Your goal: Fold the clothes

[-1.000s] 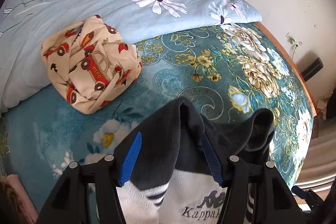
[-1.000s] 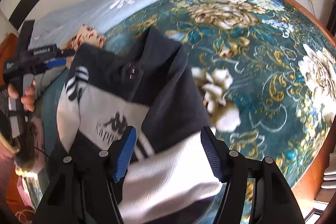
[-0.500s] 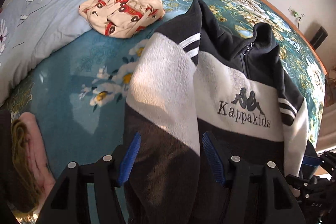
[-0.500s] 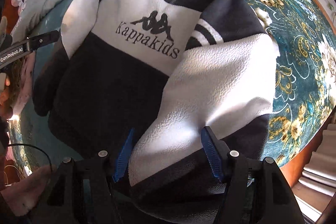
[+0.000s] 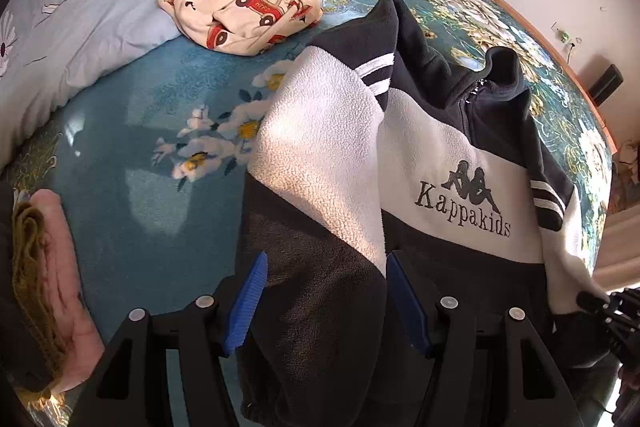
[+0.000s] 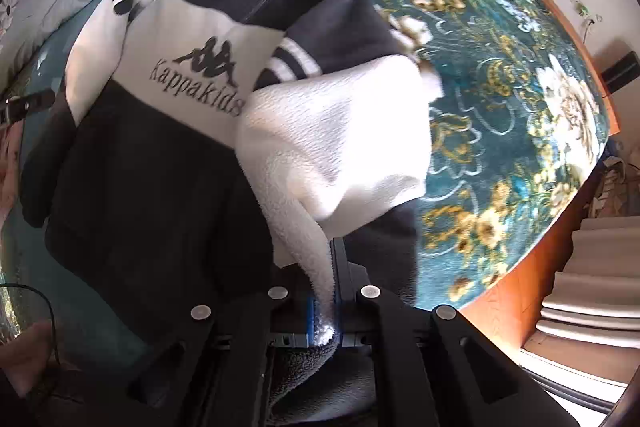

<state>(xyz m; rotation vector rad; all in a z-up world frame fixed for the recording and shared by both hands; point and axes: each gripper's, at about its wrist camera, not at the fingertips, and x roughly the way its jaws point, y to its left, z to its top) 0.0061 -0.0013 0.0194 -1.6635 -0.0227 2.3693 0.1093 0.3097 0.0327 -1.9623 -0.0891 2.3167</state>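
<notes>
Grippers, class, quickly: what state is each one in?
Left gripper: open, astride the black-and-white fleece sweatshirt's sleeve.
Right gripper: shut on the sweatshirt's other sleeve.

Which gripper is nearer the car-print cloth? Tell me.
Left. The left gripper faces the car-print cloth across open bedspread; the right gripper sits across the jacket, cloth barely peeking behind it.

left gripper (image 5: 324, 301) jaws wide apart, straddling fleece sleeve (image 5: 320, 163), nothing pinched; right gripper (image 6: 323, 311) jaws closed tight, clamping white fleece fold between blue pads (image 6: 310, 321)
</notes>
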